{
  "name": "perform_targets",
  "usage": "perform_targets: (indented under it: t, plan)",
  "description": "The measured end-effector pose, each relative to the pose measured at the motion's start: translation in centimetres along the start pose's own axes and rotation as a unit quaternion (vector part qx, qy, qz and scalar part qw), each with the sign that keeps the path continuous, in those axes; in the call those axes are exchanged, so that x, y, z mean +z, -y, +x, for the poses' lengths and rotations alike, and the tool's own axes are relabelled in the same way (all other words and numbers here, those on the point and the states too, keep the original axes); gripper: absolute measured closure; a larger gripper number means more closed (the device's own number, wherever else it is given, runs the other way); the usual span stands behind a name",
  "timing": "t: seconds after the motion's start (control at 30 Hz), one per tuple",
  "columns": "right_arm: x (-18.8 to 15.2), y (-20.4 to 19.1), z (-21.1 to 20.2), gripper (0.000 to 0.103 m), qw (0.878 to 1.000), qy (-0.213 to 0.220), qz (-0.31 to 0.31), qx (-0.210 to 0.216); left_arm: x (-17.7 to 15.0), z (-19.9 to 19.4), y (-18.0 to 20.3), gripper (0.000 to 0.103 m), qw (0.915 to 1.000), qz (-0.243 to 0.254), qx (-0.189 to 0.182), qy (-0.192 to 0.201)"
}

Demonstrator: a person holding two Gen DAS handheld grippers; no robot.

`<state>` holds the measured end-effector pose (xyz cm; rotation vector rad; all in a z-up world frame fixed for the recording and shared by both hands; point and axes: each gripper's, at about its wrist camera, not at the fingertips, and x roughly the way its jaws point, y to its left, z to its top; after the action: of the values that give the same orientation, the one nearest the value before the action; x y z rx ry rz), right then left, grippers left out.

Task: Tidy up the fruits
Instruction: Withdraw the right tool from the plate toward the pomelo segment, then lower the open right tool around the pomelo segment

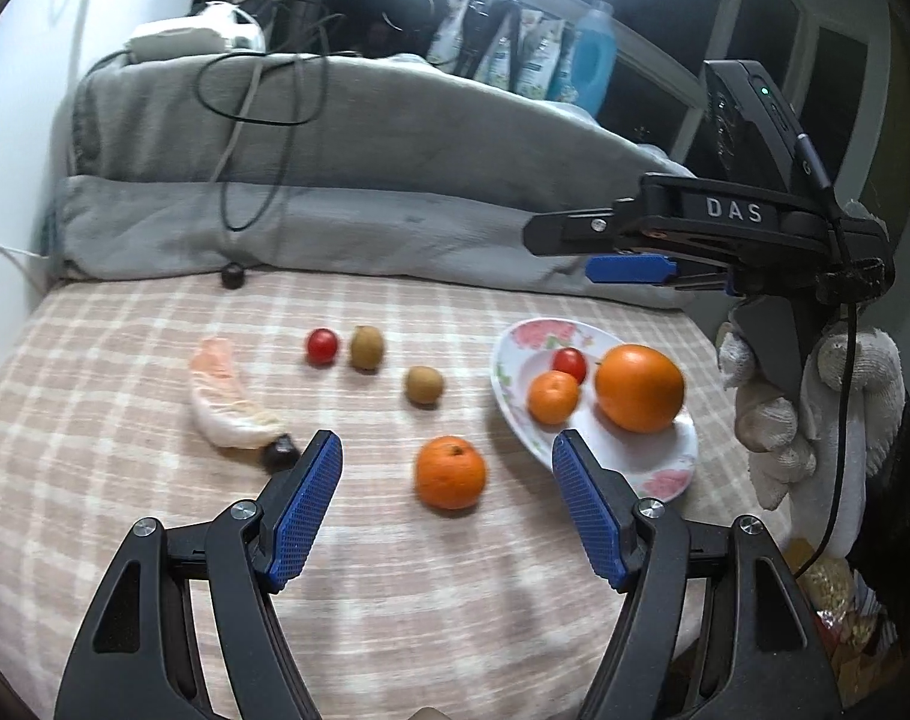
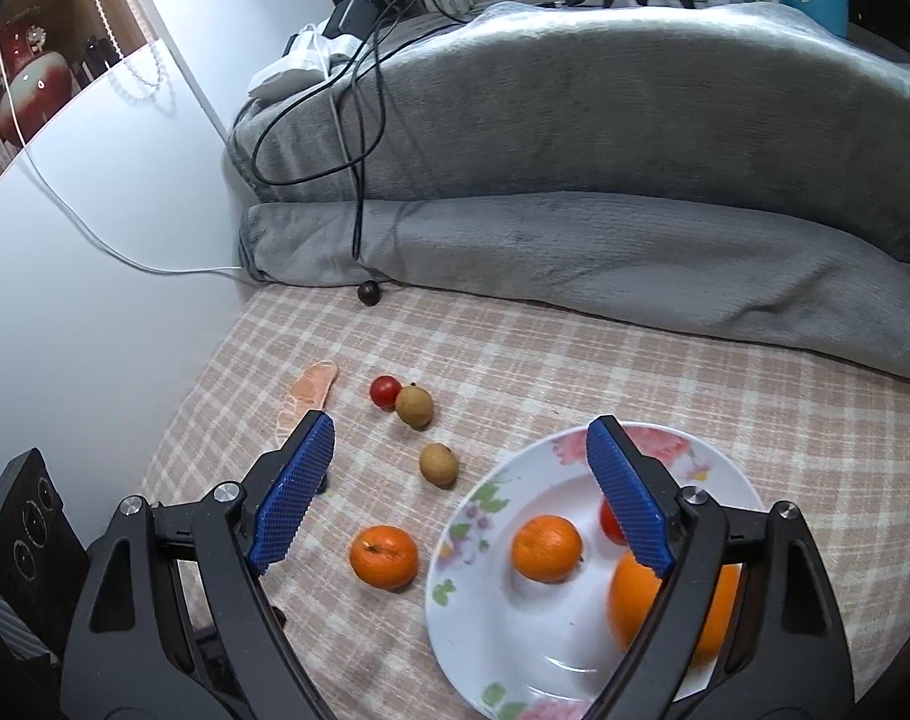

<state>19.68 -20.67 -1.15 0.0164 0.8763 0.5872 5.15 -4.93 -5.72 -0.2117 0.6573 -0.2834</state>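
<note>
A mandarin [image 1: 450, 472] lies on the checked cloth just ahead of my open left gripper [image 1: 449, 510], in line with the gap between its blue pads. To its right, a flowered plate [image 1: 514, 384] holds a large orange [image 1: 639, 387], a small mandarin [image 1: 552, 397] and a cherry tomato [image 1: 570, 363]. Two brown kiwis [image 1: 366, 348] [image 1: 424, 385] and a second tomato [image 1: 321, 346] lie farther back. My right gripper [image 2: 460, 495] hovers open over the plate [image 2: 455, 600], empty, its right finger partly hiding the large orange [image 2: 712, 618]. A gloved hand [image 1: 814, 408] holds it.
A pale pink peeled fruit segment [image 1: 227, 402] with a dark lump [image 1: 278, 453] at its end lies left of the fruit. A folded grey blanket [image 1: 365, 180] with cables bounds the far side, a small dark ball [image 1: 234, 275] at its foot. A white wall [image 2: 95, 240] stands left.
</note>
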Motion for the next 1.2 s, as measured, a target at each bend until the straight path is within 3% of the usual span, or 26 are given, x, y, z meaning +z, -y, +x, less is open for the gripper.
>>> perform_targets:
  t: [0.37,0.83,1.1,1.2]
  plan:
    - [0.8,-3.1,2.6,0.015,0.999,-0.024,-0.017,0.029,-0.3,-0.8,-4.8,0.03,0.9987,-0.034,0.039,0.002]
    - [0.6,-8.9,7.4,0.015,0.995,-0.067,-0.044,0.057,-1.0,-2.6,-9.3,0.03,0.9961,-0.066,0.058,0.009]
    - [-0.4,-12.1,10.3,0.015,0.991,-0.095,-0.076,0.051,-1.5,-3.5,-11.6,0.03,0.9943,-0.083,0.066,0.013]
    - [-0.7,-12.9,11.4,0.02,0.99,-0.105,-0.085,0.047,-1.7,-3.7,-12.3,0.03,0.9938,-0.089,0.066,0.013]
